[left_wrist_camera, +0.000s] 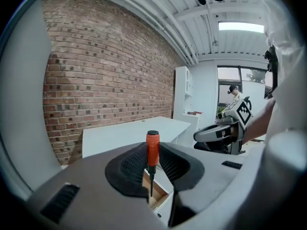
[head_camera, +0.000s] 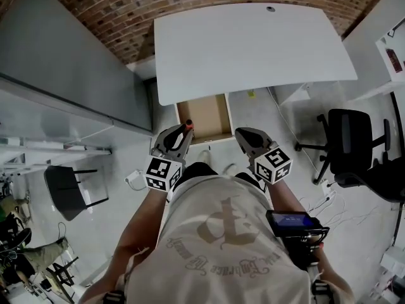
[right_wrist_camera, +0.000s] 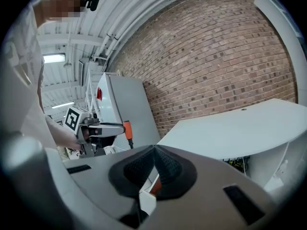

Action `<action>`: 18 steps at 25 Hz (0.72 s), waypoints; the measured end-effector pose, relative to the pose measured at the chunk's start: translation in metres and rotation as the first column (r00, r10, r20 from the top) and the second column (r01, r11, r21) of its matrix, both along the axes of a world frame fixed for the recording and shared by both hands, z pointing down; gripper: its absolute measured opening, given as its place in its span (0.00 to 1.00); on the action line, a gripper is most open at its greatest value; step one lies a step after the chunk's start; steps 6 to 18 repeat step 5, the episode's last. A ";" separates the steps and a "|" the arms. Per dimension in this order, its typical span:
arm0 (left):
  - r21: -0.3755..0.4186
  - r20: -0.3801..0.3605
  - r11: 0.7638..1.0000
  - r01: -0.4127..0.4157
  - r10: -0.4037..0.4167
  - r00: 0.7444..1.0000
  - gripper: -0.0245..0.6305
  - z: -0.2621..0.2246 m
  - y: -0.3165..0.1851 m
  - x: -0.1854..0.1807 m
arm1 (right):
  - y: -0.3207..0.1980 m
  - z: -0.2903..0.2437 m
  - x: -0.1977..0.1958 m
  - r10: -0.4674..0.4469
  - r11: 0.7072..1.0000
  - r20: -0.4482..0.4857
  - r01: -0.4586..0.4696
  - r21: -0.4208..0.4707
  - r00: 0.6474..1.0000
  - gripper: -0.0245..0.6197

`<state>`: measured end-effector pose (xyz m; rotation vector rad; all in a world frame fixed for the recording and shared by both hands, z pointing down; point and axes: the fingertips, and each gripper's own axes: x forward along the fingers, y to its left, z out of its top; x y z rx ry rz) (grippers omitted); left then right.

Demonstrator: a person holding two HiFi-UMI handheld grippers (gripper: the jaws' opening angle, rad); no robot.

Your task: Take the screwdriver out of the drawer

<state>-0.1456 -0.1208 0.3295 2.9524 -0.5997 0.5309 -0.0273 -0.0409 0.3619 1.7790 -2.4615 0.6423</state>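
Observation:
A small screwdriver with an orange handle [left_wrist_camera: 152, 149] and a thin black shaft stands upright between the black pads of my left gripper [left_wrist_camera: 152, 166], which is shut on it. In the head view the left gripper [head_camera: 182, 133] holds the screwdriver [head_camera: 188, 126] just above the front edge of the open wooden-floored drawer [head_camera: 204, 116] under the white desk [head_camera: 253, 49]. My right gripper [head_camera: 243, 135] hovers beside it to the right, its pads meeting at the tip with nothing held. In the right gripper view, beyond my right gripper [right_wrist_camera: 154, 158], the left gripper [right_wrist_camera: 103, 128] shows with the screwdriver [right_wrist_camera: 127, 130].
A brick wall runs behind the desk. A black office chair [head_camera: 351, 147] stands to the right and a dark chair [head_camera: 66, 192] to the left. A grey panel [head_camera: 69, 62] lies along the left side. Cables trail on the floor at right.

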 end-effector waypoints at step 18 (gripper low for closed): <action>0.006 0.003 1.000 0.011 -0.011 1.000 0.17 0.002 0.003 0.005 | 0.008 0.002 0.006 -0.011 1.000 -0.002 0.011 -0.006 1.000 0.07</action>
